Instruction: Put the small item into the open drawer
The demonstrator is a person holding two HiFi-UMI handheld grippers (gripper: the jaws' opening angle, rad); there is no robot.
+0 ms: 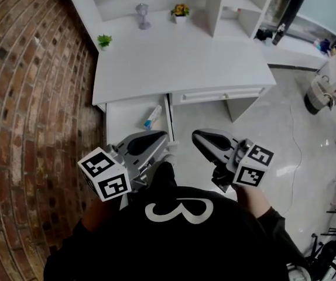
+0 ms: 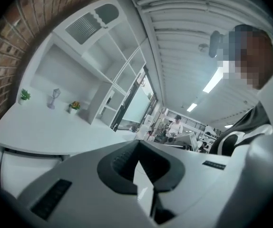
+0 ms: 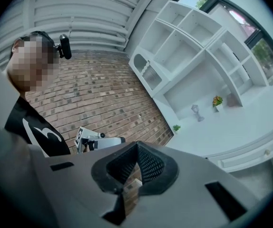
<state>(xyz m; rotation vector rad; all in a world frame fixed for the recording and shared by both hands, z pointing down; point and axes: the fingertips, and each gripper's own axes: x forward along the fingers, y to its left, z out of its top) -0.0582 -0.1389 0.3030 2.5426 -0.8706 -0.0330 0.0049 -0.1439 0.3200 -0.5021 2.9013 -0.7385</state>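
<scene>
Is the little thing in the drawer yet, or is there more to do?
Done, it seems: a small tube lies in the open drawer under the white desk. In hand: nothing. The left gripper and right gripper are both shut and empty, apart from the drawer. Left: probably nothing, though the drawer stands open.

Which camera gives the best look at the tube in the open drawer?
The head view: it looks down on the tube lying in the drawer. Both gripper views point over the desk and miss it.
</scene>
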